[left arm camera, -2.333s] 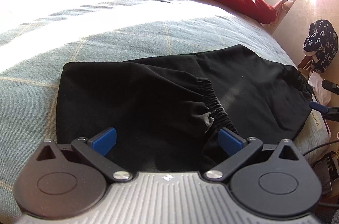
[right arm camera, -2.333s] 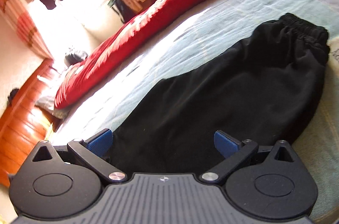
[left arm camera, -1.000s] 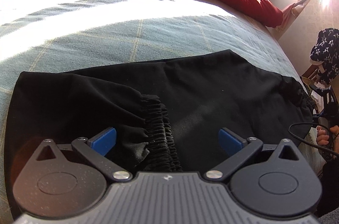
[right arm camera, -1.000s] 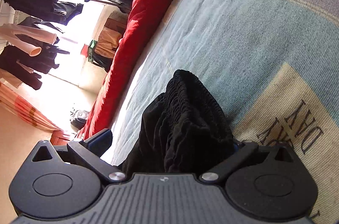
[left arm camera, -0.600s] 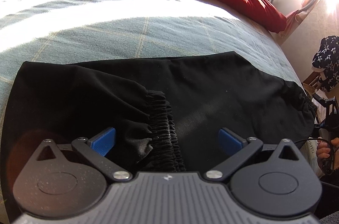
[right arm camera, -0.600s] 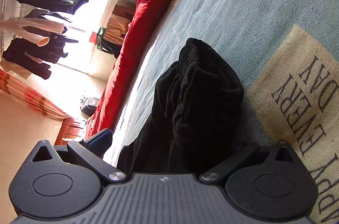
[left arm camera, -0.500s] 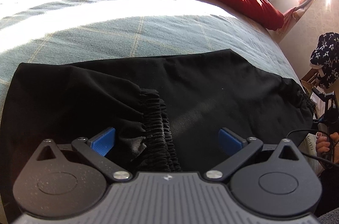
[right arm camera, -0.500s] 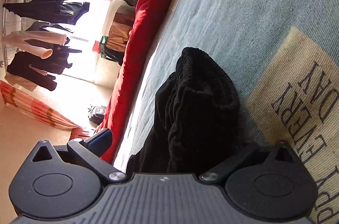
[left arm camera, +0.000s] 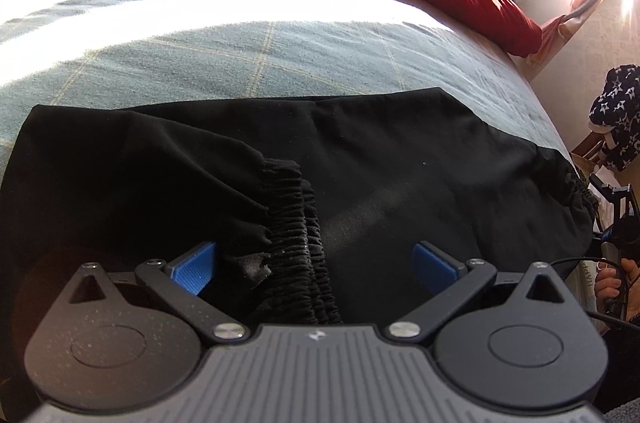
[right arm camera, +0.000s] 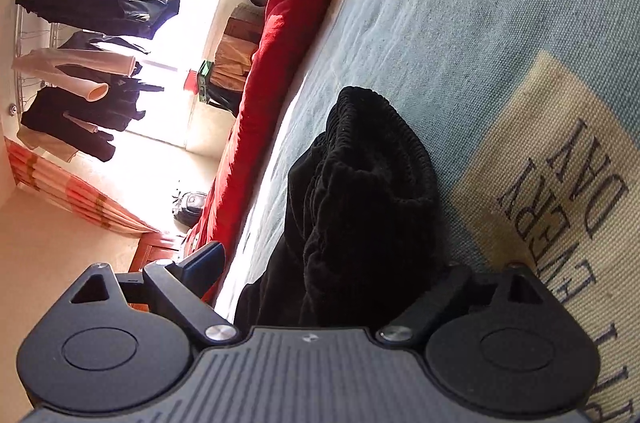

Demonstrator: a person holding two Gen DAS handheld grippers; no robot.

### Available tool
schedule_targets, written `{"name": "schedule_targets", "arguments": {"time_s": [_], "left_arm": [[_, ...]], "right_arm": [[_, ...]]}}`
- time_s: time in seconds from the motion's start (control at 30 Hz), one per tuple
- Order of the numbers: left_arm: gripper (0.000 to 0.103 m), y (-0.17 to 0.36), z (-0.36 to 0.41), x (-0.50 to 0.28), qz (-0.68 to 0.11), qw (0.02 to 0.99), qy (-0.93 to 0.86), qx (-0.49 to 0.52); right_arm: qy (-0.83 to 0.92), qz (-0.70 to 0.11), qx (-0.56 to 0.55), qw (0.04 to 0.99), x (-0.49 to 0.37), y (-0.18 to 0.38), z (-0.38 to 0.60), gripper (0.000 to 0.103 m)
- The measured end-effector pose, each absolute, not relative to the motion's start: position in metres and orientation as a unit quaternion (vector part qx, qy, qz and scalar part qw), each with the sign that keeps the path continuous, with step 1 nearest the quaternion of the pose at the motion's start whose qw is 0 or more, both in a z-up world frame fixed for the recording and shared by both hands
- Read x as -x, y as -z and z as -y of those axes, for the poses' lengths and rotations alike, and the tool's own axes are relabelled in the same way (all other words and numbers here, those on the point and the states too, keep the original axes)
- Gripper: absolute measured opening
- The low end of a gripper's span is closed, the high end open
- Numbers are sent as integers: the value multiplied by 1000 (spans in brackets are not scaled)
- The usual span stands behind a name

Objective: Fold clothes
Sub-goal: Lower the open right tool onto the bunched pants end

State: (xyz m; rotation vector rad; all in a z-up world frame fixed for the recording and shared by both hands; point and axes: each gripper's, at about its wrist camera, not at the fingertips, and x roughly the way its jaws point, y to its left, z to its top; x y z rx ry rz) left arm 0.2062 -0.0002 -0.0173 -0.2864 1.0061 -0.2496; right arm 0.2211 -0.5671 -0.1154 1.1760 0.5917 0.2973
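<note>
My left hand-held gripper [left arm camera: 314, 259] sits low over the bed [left arm camera: 280, 55], pointing across it, its blue fingers [left arm camera: 194, 267] spread wide and gripping nothing. Between them lies the gathered elastic cuff [left arm camera: 298, 219] of the black trousers [left arm camera: 400, 159], which are spread flat on the blue-green checked bedspread, one leg folded over the other.

My right hand-held gripper [right arm camera: 320, 271] is rolled on its side, so the room looks tipped. It stands at the trousers' waistband [right arm camera: 372, 159], which bunches up between the spread fingers; the left finger [right arm camera: 202, 263] shows clear of the cloth, the right one is buried behind it, so I cannot tell whether anything is pinched. In the left view I see the person's hand [left arm camera: 618, 283] at the bed's right edge by the waistband end.

A beige patch [right arm camera: 560, 183] on the bedspread reads "EVERY DAY", with a further word cut off. A red quilt [right arm camera: 292, 23] lies along the far side of the bed.
</note>
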Motion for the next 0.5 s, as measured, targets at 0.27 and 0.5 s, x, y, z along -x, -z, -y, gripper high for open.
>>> {"name": "schedule_targets", "arguments": {"time_s": [0.27, 0.5], "left_arm": [[102, 15, 0, -204, -480, 859, 121, 134], [102, 19, -4, -207, -482, 857, 111, 143]], "right_arm": [[-107, -315, -500, 800, -247, 96, 556, 103], [-133, -292, -540, 778, -226, 111, 565, 103]]}}
